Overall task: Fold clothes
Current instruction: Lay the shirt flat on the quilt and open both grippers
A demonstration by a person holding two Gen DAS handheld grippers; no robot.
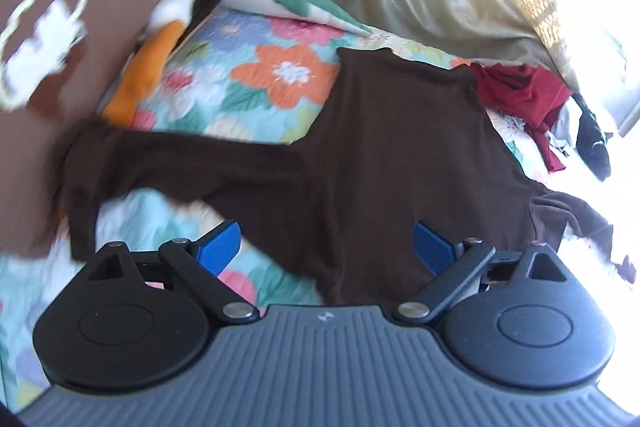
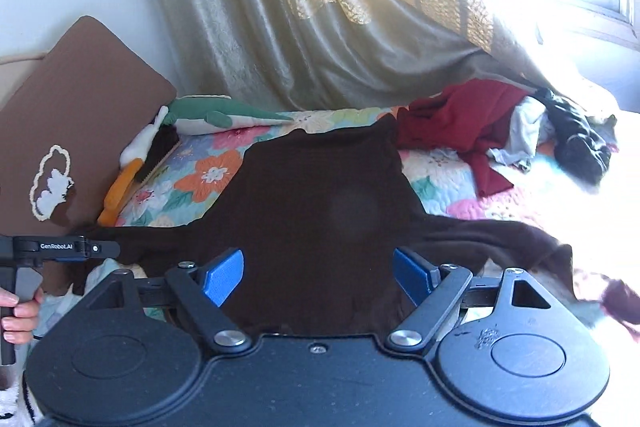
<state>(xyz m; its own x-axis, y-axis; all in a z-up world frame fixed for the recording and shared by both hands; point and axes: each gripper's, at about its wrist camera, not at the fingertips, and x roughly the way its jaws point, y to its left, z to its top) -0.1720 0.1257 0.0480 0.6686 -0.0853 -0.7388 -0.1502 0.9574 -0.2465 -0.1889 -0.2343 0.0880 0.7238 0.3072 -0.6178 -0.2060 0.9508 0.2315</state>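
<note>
On the flowered quilt (image 1: 248,75) a dark brown long-sleeved top (image 1: 384,155) lies spread out, sleeves reaching to either side. Over its near hem the left gripper (image 1: 326,247) has its blue fingers (image 1: 220,247) spread wide, cloth lying between them; whether either pad touches the fabric cannot be told. The right gripper (image 2: 318,273) likewise stands wide apart above the top (image 2: 320,211), pinching nothing. Beyond the top's far right corner sits a heap with a red garment (image 2: 460,123) and black clothing (image 2: 580,143). Left of the top, stuffed toys (image 2: 208,115) lean by a brown cushion (image 2: 80,99). The top's right sleeve end is blurred and washed out by window glare; its near hem is hidden behind the gripper bodies.
</note>
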